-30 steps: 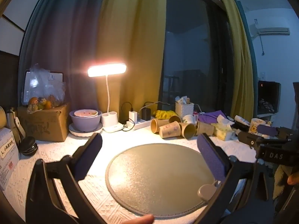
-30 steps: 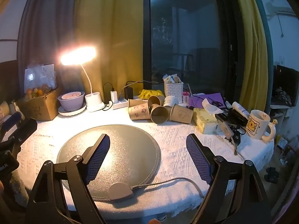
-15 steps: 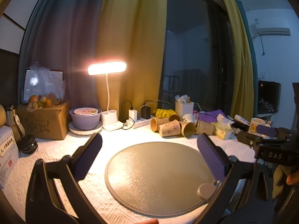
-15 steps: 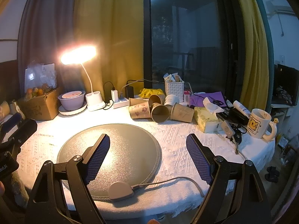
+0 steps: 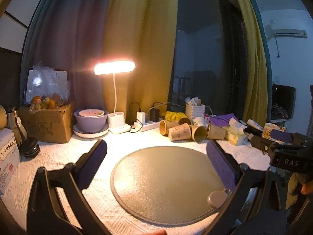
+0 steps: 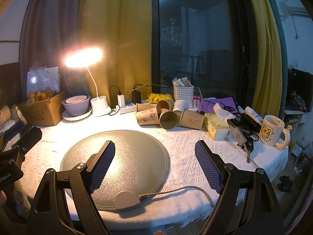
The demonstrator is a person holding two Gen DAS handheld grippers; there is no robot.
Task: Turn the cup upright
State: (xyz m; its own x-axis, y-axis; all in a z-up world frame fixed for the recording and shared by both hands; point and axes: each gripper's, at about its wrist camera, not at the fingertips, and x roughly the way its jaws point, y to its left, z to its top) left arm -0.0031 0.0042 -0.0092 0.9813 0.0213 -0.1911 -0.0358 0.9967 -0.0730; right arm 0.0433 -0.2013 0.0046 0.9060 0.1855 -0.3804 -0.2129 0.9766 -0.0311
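Several brown paper cups (image 5: 179,131) lie on their sides in a heap at the far side of the table, beyond a round grey mat (image 5: 166,184); in the right wrist view the heap (image 6: 169,118) sits behind the mat (image 6: 115,156). My left gripper (image 5: 156,157) is open and empty, held above the near part of the mat. My right gripper (image 6: 154,156) is open and empty too, over the mat's right edge. Both are well short of the cups. The right gripper's body shows at the right of the left wrist view (image 5: 281,148).
A lit desk lamp (image 5: 114,69), a purple bowl (image 5: 91,118), a cardboard box (image 5: 47,124) and a power strip (image 5: 144,125) line the back. A tissue box (image 6: 217,128), keys (image 6: 246,145) and a mug (image 6: 272,131) sit right. A small grey switch on a cable (image 6: 127,200) lies on the mat's near edge.
Both views have shifted slightly, with the table sitting a little lower and nearer in frame. Both grippers stay open and empty; the cups have not moved.
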